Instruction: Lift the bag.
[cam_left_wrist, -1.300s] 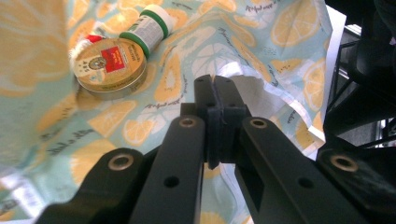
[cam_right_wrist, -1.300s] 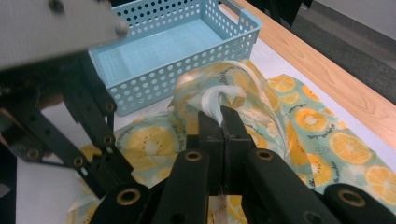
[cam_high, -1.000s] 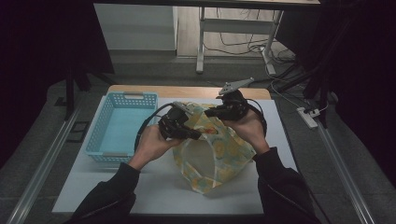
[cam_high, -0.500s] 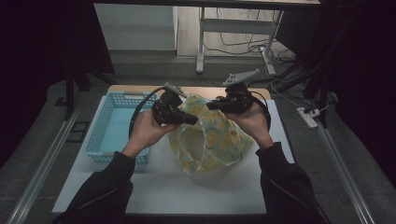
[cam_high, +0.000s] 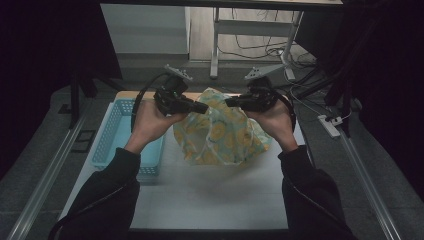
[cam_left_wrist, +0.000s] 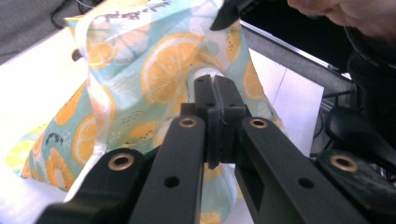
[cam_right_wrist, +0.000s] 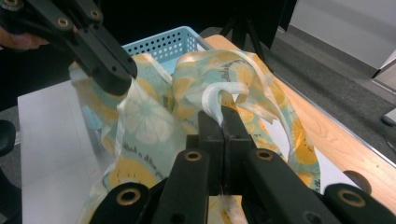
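Both grippers' jaws pinch the thin, crinkled, lemon-printed plastic bag (cam_high: 220, 131) beside a perforated blue basket (cam_high: 116, 134).

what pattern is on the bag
Orange slices on pale teal, on the bag; the left gripper view shows it best.

One translucent plastic bag printed with orange lemon slices on pale blue (cam_high: 220, 132). One light blue perforated plastic basket (cam_high: 116, 131). Two black two-jaw grippers, the left gripper (cam_high: 202, 107) and the right gripper (cam_high: 230, 102). One white table mat (cam_high: 200, 195). One white power strip (cam_high: 330, 125) on the floor, as far as the dim edge lets one tell.
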